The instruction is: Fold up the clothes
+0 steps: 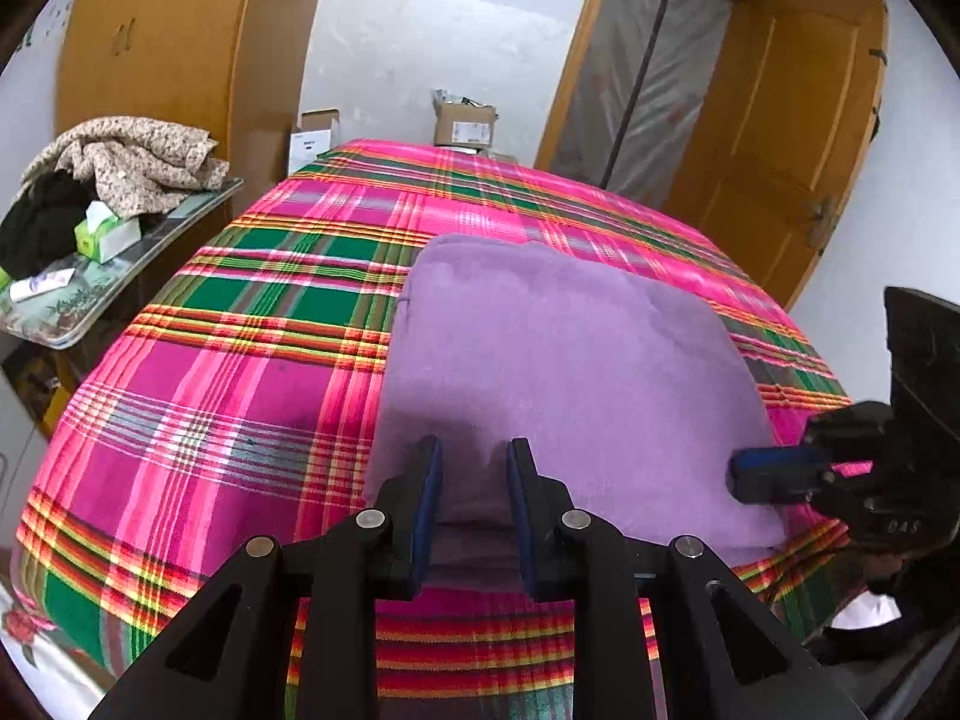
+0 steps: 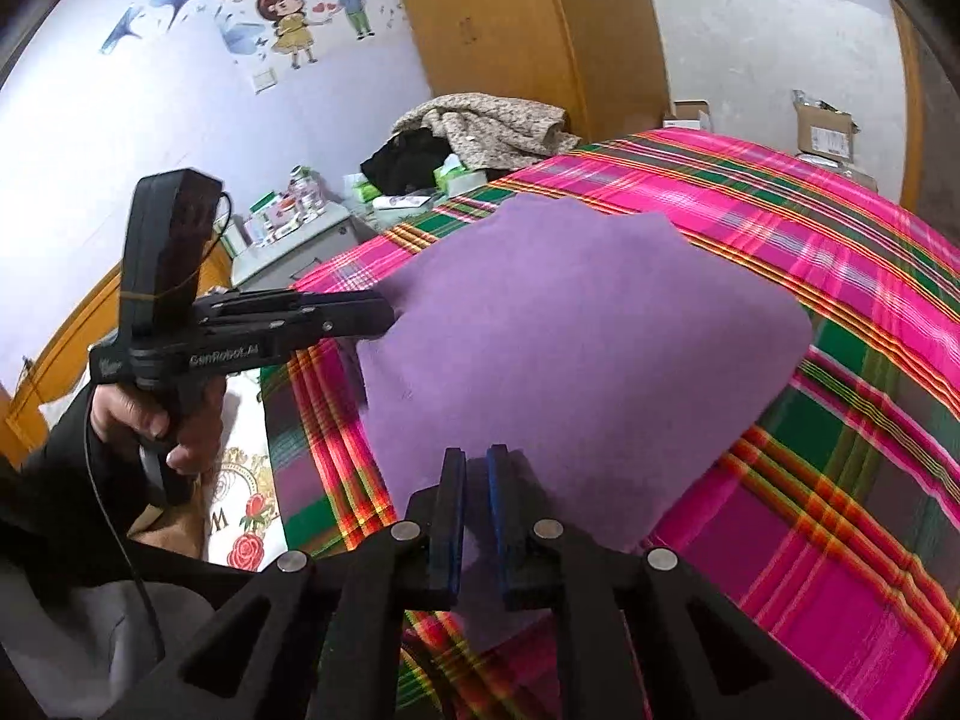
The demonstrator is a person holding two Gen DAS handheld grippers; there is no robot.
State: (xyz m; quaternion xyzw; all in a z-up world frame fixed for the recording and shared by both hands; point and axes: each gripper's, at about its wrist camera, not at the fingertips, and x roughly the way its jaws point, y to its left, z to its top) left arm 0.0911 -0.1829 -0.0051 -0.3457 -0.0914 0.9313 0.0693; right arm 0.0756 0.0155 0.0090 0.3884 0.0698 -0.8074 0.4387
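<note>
The left tool [image 1: 473, 462] is clenched on a bunched fold of the purple garment [image 1: 570, 360], which lies spread on the plaid-covered bed [image 1: 240, 360] straight ahead of both tools. The right tool [image 2: 474, 468] pinches the garment's near edge between its almost closed blue pads [image 2: 497, 516]. Across the cloth from it, a hand [image 2: 150, 414] grips the left tool's handle.

Plaid bedspread [image 1: 252, 372], wooden wardrobe [image 1: 162, 42], open wooden door [image 1: 798, 138], cardboard box [image 1: 465, 123], tissue box [image 1: 108, 234], cartoon wall sticker [image 2: 312, 6], heaped speckled blanket [image 1: 138, 156]
</note>
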